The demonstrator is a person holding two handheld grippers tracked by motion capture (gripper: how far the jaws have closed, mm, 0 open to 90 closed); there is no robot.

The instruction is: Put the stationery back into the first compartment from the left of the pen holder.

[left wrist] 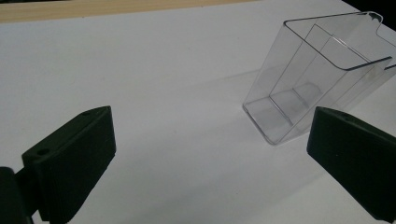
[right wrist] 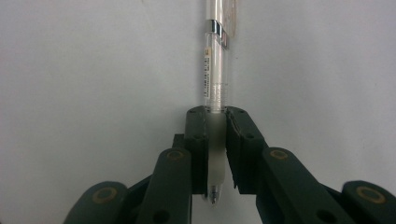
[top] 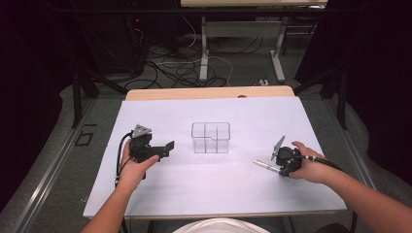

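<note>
I see my right gripper [top: 286, 161] at the lower right of the high view, jaws clamped on a clear pen [right wrist: 215, 79]. In the right gripper view the pen runs straight up from between the jaws to the top edge, its tip poking out below the pads. In the high view it juts left from the gripper, just above the white table [top: 194, 194]. My left gripper [top: 163, 149] sits left of centre, jaws spread wide, holding nothing. The clear divided bin [top: 210, 137] stands upright mid-frame between both grippers; in the left gripper view it appears upper right, apart from the jaws.
</note>
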